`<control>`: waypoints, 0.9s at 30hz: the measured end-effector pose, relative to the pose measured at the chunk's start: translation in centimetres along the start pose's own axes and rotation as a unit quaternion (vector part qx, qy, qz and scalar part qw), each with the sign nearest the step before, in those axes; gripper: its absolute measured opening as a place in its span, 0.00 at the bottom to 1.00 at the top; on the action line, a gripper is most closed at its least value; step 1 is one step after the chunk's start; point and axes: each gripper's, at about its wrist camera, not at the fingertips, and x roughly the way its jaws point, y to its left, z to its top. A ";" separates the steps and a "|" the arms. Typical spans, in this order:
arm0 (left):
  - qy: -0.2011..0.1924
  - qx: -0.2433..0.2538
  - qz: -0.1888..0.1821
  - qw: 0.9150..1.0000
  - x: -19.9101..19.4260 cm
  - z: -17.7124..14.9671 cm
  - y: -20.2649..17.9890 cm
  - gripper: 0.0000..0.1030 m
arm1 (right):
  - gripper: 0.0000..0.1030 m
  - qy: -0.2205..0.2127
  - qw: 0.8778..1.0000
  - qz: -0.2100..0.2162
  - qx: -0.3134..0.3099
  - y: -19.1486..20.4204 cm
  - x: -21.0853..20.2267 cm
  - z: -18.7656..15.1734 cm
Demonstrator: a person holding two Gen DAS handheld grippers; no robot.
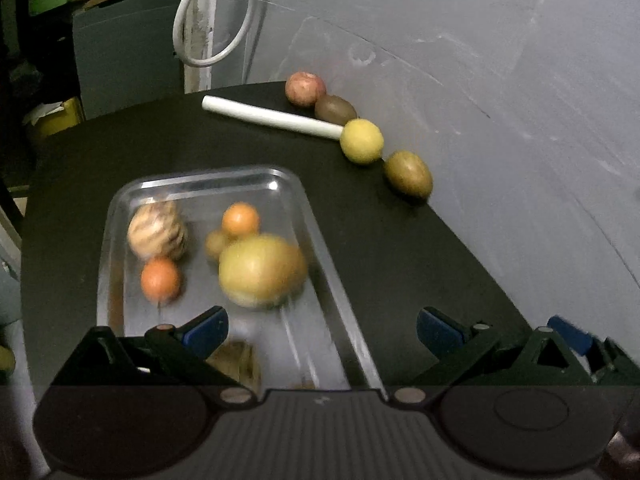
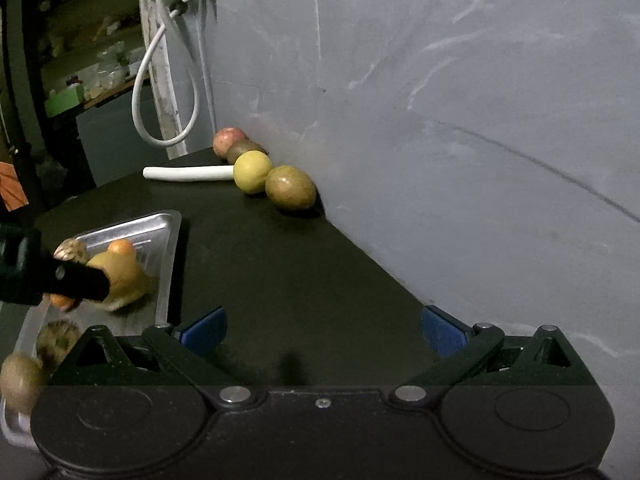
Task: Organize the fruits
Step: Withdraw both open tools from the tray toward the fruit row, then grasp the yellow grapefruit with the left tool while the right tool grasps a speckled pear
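A metal tray (image 1: 320, 240) on the black table holds a large yellow fruit (image 1: 262, 272), two oranges (image 1: 240, 219) (image 1: 160, 279), a striped pale fruit (image 1: 157, 231) and a small kiwi (image 1: 216, 243), all blurred. My left gripper (image 1: 322, 326) is open and empty above the tray's near end. My right gripper (image 2: 324, 330) is open and empty over the bare table right of the tray (image 2: 168, 264). Against the wall lie a red apple (image 1: 305, 89), a brown kiwi (image 1: 335, 109), a lemon (image 1: 361, 141) and a green-brown kiwi (image 1: 408, 173).
A white tube (image 1: 272, 117) lies on the table's far side, touching the lemon. A grey wall (image 2: 440, 120) borders the table on the right. A white cable loop (image 1: 212, 20) hangs behind the table. The left gripper's finger (image 2: 76, 280) shows over the tray in the right wrist view.
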 end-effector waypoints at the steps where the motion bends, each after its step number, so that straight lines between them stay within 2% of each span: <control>1: 0.001 0.000 0.002 1.000 0.6 0.9 -0.1 0.99 | 0.99 0.004 1.000 0.004 0.004 0.2 0.8 0.4; 8: -0.002 0.001 0.005 1.000 4.5 6.8 -0.6 0.99 | 0.99 0.020 0.998 0.019 0.057 1.6 6.2 3.6; 16: 0.001 0.008 -0.008 1.000 9.6 12.1 -1.0 0.99 | 0.99 0.003 0.991 0.006 0.135 3.0 10.7 6.3; 23: 0.014 0.018 -0.017 1.000 14.1 15.3 -1.8 0.99 | 0.97 -0.009 0.982 -0.019 0.186 3.1 14.3 7.8; 27: 0.032 0.007 -0.019 0.999 16.2 16.4 -1.8 0.99 | 0.93 -0.010 0.977 -0.028 0.212 3.0 15.7 8.2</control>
